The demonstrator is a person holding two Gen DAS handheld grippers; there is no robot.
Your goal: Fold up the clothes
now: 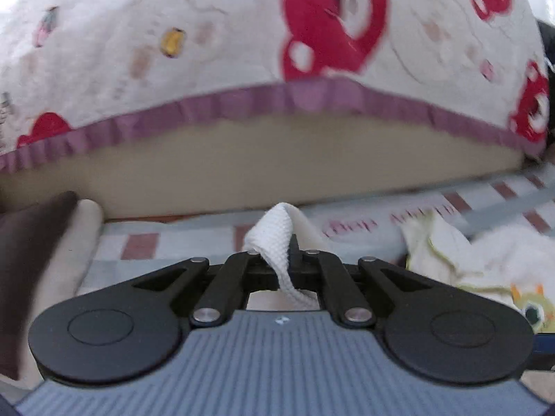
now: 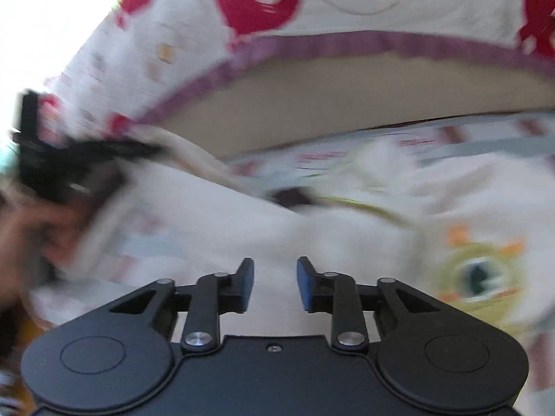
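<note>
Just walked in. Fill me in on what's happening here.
A person with a gripper in each hand is folding clothes on a checked sheet. The left gripper is shut on a fold of white fabric. The right gripper is open, its jaws apart and holding nothing, over a white garment with a green cartoon print. A mattress with a red bear-print cover lies beyond. The right view is motion-blurred.

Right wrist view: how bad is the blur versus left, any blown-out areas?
Right wrist view: heavy motion smear over the white garment with the green cartoon print, only the open right hand-held gripper is sharp, top-left corner clipped white. Left wrist view: milder blur, left hand-held gripper and the pinched white woven fabric strip crisp, fisheye bowing the purple-trimmed patterned quilt.
</note>
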